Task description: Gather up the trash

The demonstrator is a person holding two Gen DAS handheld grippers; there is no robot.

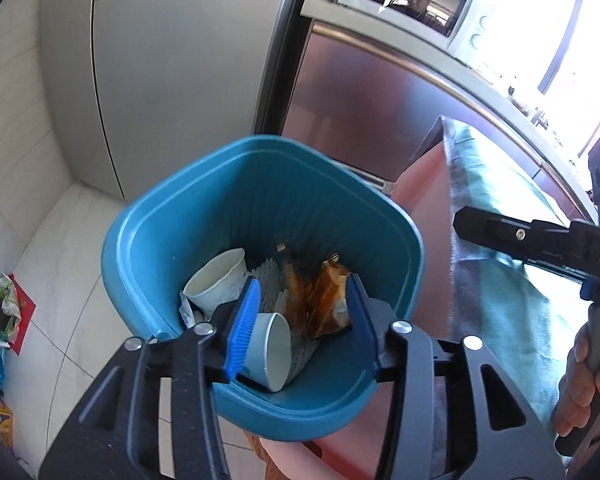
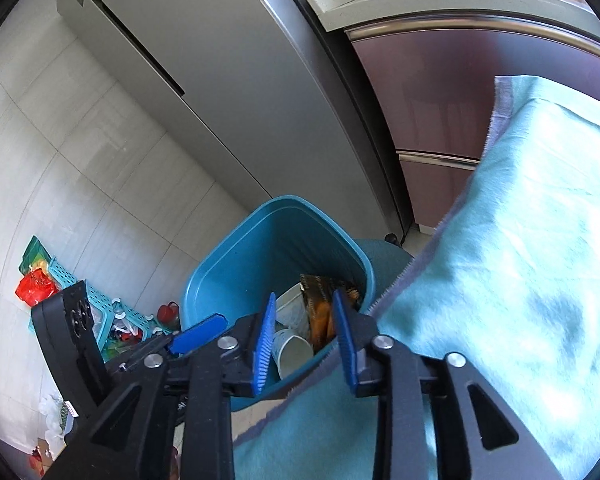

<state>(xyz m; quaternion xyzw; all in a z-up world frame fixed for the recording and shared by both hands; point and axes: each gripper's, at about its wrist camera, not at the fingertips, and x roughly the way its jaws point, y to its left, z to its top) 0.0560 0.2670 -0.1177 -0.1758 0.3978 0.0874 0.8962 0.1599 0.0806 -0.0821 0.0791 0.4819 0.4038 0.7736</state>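
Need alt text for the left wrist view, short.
Left tongs hang open and empty over a blue bin holding two paper cups, grey foam netting and an orange snack wrapper. A hand holds the right tongs at the right edge, over a teal cloth.

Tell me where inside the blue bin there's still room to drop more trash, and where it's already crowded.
The blue bin has free room along its far wall, above the pile. The near half is crowded: a paper cup, a second cup, grey foam netting and an orange wrapper. Bare floor tile lies between bin and fridge.
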